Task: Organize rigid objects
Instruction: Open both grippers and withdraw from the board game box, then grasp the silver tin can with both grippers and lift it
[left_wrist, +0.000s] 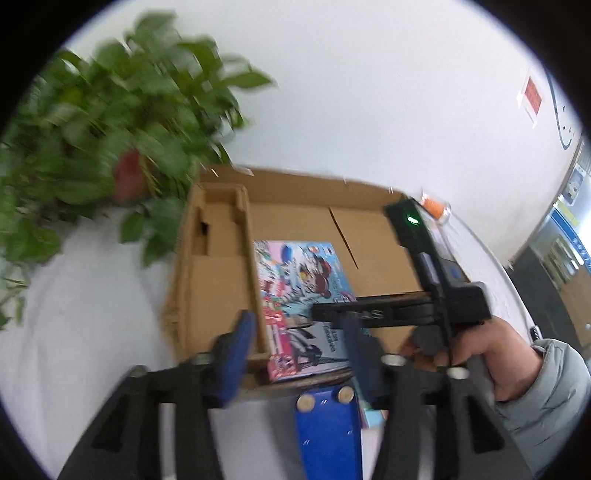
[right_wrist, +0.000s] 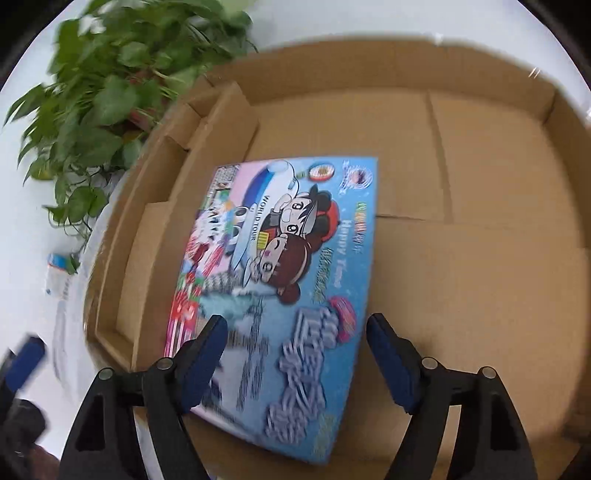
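Observation:
A flat colourful cartoon game box (right_wrist: 284, 280) lies inside a wide open cardboard box (right_wrist: 480, 280), against its left inner cardboard insert. My right gripper (right_wrist: 295, 350) is open, its blue pads on either side of the game box's near end, just above it. In the left wrist view the game box (left_wrist: 295, 291) and the cardboard box (left_wrist: 369, 236) show too. My left gripper (left_wrist: 295, 354) is open and empty near the cardboard box's front edge. The right gripper's black body (left_wrist: 436, 280) hangs over the cardboard box, held by a hand.
A leafy green plant (left_wrist: 92, 122) in a reddish pot stands left of the cardboard box on the white table (left_wrist: 74, 314). A small blue and white package (right_wrist: 59, 273) lies on the table at left. A clear cup with orange contents (left_wrist: 436, 208) stands behind the box.

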